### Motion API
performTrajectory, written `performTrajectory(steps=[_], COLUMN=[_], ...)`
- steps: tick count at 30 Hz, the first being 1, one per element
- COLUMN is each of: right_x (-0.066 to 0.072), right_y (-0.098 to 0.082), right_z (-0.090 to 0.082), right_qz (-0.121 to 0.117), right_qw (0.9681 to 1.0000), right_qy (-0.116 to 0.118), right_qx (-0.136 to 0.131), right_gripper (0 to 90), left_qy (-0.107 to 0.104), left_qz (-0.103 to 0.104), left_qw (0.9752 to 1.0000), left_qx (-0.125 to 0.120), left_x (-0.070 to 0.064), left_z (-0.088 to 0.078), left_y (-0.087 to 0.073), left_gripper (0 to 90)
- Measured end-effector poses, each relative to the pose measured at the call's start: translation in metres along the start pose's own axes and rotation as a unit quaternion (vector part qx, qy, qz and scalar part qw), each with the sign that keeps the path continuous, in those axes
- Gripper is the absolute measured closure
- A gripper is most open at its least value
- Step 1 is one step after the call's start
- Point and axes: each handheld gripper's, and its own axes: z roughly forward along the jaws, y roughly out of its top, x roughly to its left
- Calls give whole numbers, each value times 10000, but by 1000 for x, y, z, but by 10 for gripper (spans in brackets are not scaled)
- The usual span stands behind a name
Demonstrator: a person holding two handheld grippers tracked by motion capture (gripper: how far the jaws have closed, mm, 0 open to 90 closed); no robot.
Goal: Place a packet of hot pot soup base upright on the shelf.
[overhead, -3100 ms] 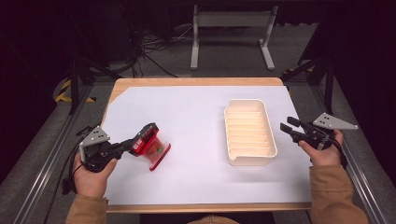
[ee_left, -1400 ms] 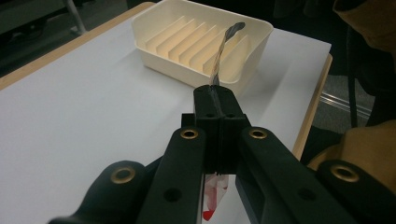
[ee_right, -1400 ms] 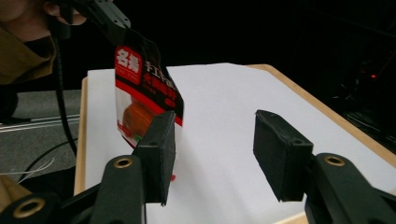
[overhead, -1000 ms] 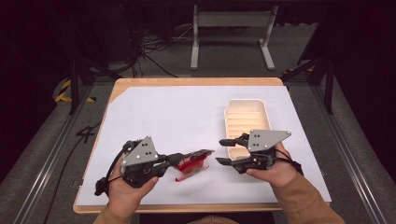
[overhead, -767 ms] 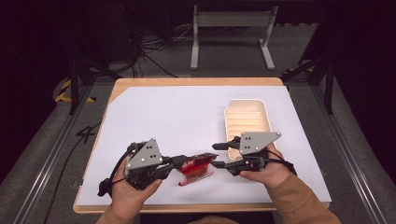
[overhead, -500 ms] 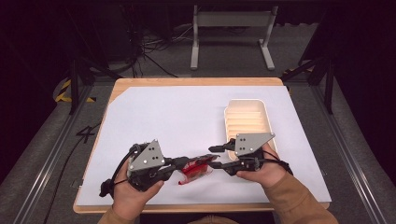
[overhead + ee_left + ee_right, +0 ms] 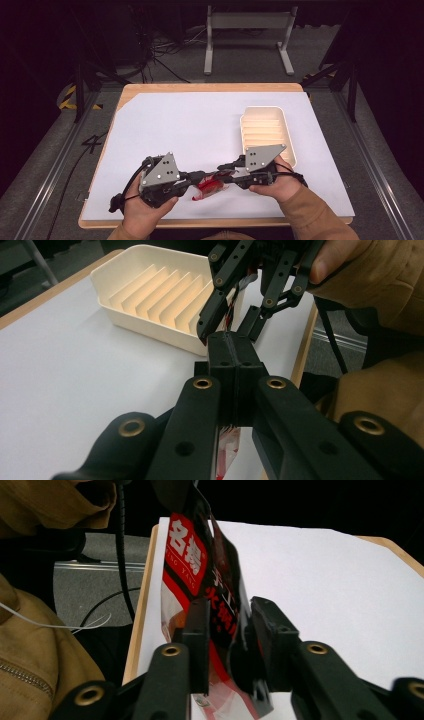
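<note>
Two sets of jaws meet over the near edge of the tabletop, and both are mine. My left gripper has its jaws pressed together on one end of the red packet; in the left gripper view the two black pads sit flush against each other, with a sliver of the packet's clear and red film hanging below them. My right gripper faces it from the other side, tips almost touching the left tips. Its jaws have just been closing, and the packet stands upright between them, printed face turned toward one pad. The right gripper view is close and dark, so I cannot tell for sure whether both pads already press on the film; one pad seems to touch it, the other looks a hair off.

The packet hangs between the two pairs of jaws, lifted off the white sheet, I think, though the high view is small there. The ribbed cream tray lies just beyond my right jaws, and past the left jaws it shows as well, near but apart from the packet.
</note>
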Motion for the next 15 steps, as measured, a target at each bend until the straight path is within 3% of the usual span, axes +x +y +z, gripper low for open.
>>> performTrajectory(steps=[7,15], right_x=[0,1], right_y=[2,4], right_z=[-1,-2], right_qz=[-102,-175], right_qw=[9999,9997], right_qy=[120,181], right_qx=[-11,14], right_gripper=[827,877], left_qy=[42,52], left_qz=[-33,-85], left_qw=[10000,9999], left_qx=[-49,-95], left_x=[1,3], left_z=[-2,-2], left_y=[-1,-2], left_gripper=[900,899])
